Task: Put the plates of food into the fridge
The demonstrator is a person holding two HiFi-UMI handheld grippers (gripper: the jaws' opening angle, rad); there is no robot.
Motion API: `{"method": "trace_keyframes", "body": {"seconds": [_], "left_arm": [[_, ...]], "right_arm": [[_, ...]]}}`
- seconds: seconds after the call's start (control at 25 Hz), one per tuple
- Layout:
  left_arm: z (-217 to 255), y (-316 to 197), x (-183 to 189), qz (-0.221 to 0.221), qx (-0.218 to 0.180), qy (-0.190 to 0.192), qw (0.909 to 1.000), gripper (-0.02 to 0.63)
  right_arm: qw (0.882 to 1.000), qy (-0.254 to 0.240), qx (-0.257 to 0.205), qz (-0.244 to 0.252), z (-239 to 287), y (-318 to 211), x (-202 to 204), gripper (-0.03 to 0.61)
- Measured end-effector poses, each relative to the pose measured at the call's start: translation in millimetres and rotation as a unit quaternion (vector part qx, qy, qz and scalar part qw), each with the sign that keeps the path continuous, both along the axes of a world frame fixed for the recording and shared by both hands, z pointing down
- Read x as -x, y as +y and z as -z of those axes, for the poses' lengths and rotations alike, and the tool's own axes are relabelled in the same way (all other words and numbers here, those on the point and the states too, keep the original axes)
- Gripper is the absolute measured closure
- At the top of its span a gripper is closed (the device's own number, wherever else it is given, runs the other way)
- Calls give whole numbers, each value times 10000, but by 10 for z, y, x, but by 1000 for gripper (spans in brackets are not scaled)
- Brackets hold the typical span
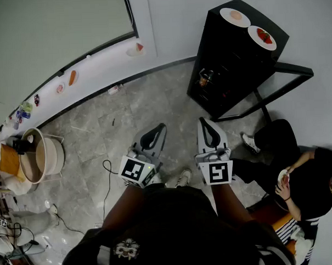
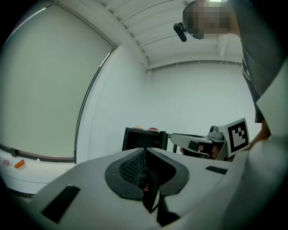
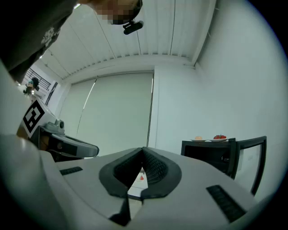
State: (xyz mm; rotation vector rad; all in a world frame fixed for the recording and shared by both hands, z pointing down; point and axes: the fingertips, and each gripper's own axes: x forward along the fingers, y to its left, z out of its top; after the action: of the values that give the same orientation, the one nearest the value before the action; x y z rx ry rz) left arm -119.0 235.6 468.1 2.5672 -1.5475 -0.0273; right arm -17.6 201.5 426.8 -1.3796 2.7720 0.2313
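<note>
While standing well short of the black fridge [image 1: 229,66] with left gripper [image 1: 159,128] and right gripper [image 1: 205,123] both closed on nothing, expect the plates [image 1: 235,17] on top to be stiff, slick, breakable; pinch each by its bare rim, kept level.

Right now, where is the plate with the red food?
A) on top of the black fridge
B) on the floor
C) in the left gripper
A: the plate with the red food sits on top of the black fridge, beside a second plate.

Left tool [image 1: 153,136] and right tool [image 1: 210,132] held level side by side, jaws closed, empty
</note>
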Motion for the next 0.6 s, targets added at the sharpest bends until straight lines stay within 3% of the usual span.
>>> {"method": "trace_keyframes", "body": {"seconds": [0.28, 0.6], "left_arm": [[106, -1, 85, 103, -204, 83, 9997, 581], [137, 43, 240, -105, -324, 62, 9994, 581]], "right_arm": [[9998, -149, 40, 92, -38, 43, 179, 555], [9996, -261, 30, -36, -67, 171, 393, 555]]}}
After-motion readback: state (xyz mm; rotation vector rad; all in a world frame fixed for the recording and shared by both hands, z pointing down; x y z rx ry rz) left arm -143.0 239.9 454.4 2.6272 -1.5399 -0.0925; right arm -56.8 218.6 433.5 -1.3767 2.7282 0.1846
